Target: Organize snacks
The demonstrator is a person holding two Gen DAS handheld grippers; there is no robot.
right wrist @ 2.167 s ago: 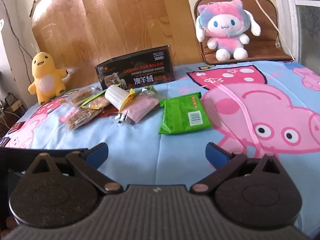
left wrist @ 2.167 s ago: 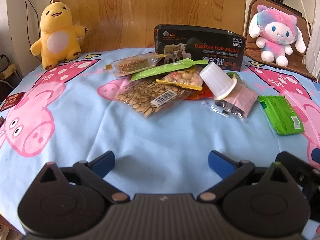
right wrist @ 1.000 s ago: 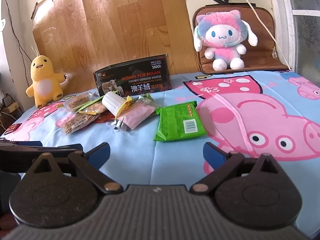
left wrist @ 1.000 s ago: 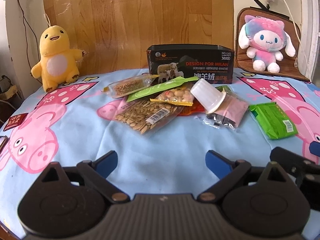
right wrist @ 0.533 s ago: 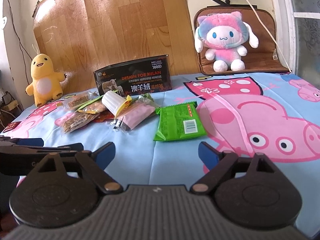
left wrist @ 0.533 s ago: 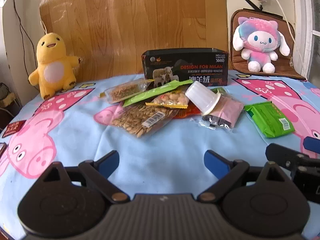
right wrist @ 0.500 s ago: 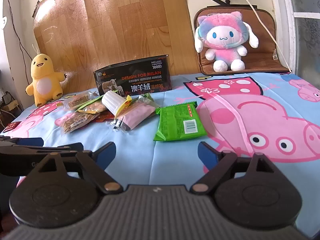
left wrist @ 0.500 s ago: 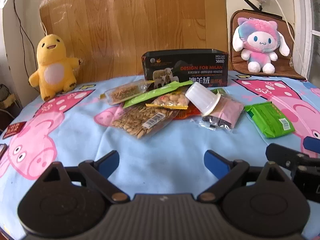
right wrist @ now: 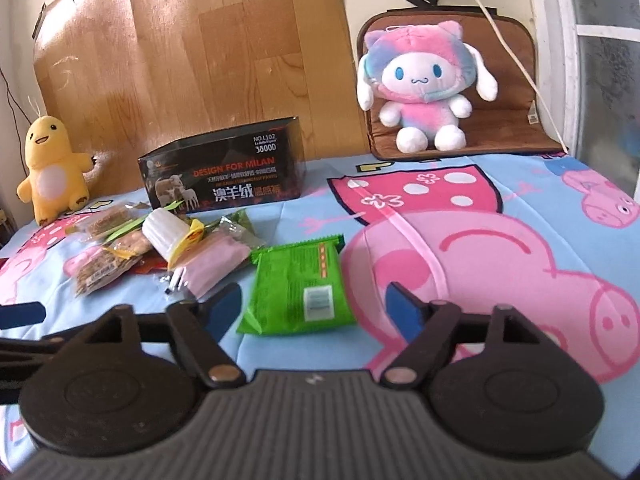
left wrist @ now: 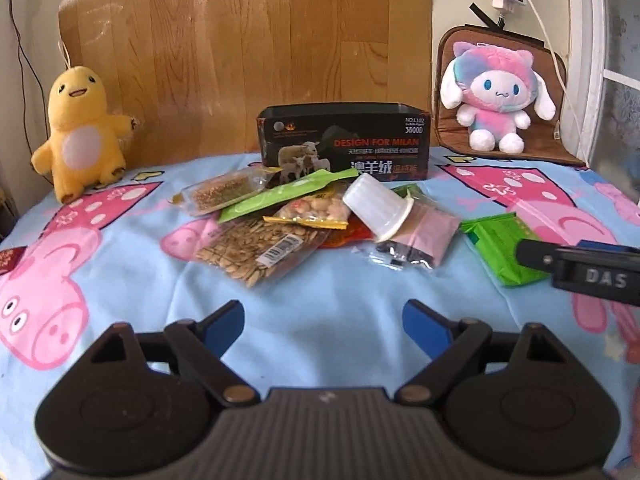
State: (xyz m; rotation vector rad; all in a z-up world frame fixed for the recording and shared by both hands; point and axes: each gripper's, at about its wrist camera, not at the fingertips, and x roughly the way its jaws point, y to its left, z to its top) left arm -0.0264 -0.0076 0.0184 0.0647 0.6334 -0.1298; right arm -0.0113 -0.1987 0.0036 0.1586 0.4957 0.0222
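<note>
1. A blue cartoon-pig cloth point(left wrist: 328, 312) covers the surface, which may be a bed or a worktop – the pictures do not settle which.
2. A heap of snack packets lies mid-surface: a clear bag of seeds point(left wrist: 256, 250), a bag of nuts point(left wrist: 316, 212), a long green packet point(left wrist: 280, 196), a grain bar point(left wrist: 224, 192), a pink packet point(left wrist: 428, 234) and a white plastic cup point(left wrist: 376, 210) lying on its side on top.
3. Just right of the heap, apart from it, lies a green snack pack point(right wrist: 300, 288).
4. Behind the heap stands an open black box point(left wrist: 344, 146) – far side, against a wooden board point(left wrist: 240, 48).
5. A yellow plush duck point(left wrist: 78, 132) sits far left, a pink plush toy point(left wrist: 496, 96) far right.
6. The left tool point(left wrist: 323, 318) has its jaws wide but closing, over bare cloth near the heap.
7. The right tool point(right wrist: 314, 304) has its jaws spread, either side of the green snack pack's near end, not pressing it.
</note>
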